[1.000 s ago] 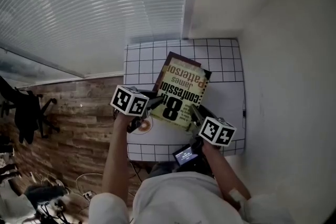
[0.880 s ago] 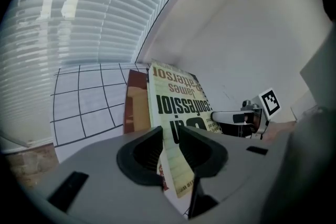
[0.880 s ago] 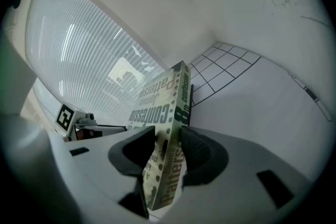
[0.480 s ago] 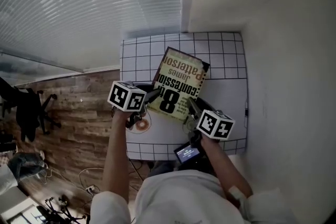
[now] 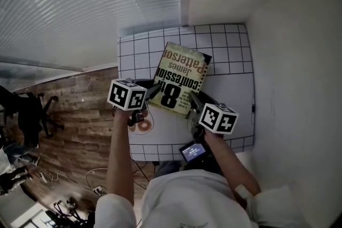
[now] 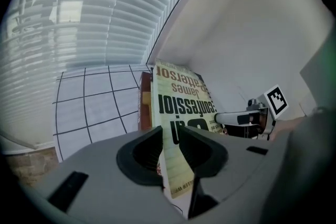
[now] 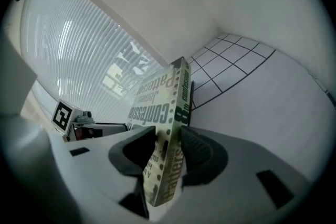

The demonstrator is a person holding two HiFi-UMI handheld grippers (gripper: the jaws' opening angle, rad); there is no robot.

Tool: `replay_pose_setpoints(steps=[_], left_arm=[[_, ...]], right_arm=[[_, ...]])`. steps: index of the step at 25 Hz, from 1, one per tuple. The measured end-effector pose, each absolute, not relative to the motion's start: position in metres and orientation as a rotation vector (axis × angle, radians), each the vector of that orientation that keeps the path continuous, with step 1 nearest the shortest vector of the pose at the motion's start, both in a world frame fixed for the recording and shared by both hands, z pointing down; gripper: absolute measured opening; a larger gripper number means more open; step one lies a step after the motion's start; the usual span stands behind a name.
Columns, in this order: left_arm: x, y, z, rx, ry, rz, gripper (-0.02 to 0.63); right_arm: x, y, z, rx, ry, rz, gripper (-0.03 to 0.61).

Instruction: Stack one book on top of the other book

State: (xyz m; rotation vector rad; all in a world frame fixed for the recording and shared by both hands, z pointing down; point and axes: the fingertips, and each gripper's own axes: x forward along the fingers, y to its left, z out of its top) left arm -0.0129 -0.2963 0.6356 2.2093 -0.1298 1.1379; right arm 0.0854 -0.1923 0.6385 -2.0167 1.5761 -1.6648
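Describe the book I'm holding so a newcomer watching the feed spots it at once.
On the white gridded table beside the window blinds, look between the left tool and right tool, both clamped on it. It is the pale yellow-green book with a big black 8; the other book, dark reddish-brown, only peeks out from under it.

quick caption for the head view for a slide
Left tongs and right tongs hold a paperback over a second book.

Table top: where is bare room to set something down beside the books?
Bare: the table's far strip between the book and the blinds, and its right side up to the wall. Crowded: the near edge, with the left gripper, the right gripper, a ring and a screen.
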Motion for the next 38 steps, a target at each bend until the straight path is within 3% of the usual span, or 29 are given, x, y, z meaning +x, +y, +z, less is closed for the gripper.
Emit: replay_pose_setpoints(steps=[20,27,32,36,38], left_arm=[[-0.013,-0.313,0.646,2.343,-0.271,1.224,0.117],[-0.013,-0.313,0.644,2.449,-0.351,1.282,0.120],[-0.015,-0.315,0.636,2.498,-0.401,1.271,0.069],[-0.021,-0.314,0.623,2.522,-0.484,1.179,0.055],[-0.027,-0.313,0.618,2.533,-0.539,1.152,0.041]], right_arm=[[0.084,-0.210,0.648,-2.173,1.721,-1.534,0.157],[0.091,-0.207,0.653,-2.199,1.724,-1.553,0.229],[0.093,-0.206,0.642,-2.258,1.755,-1.498,0.165],[0.099,-0.202,0.632,-2.292,1.786,-1.432,0.149],[0.104,-0.198,0.627,-2.306,1.794,-1.404,0.090]])
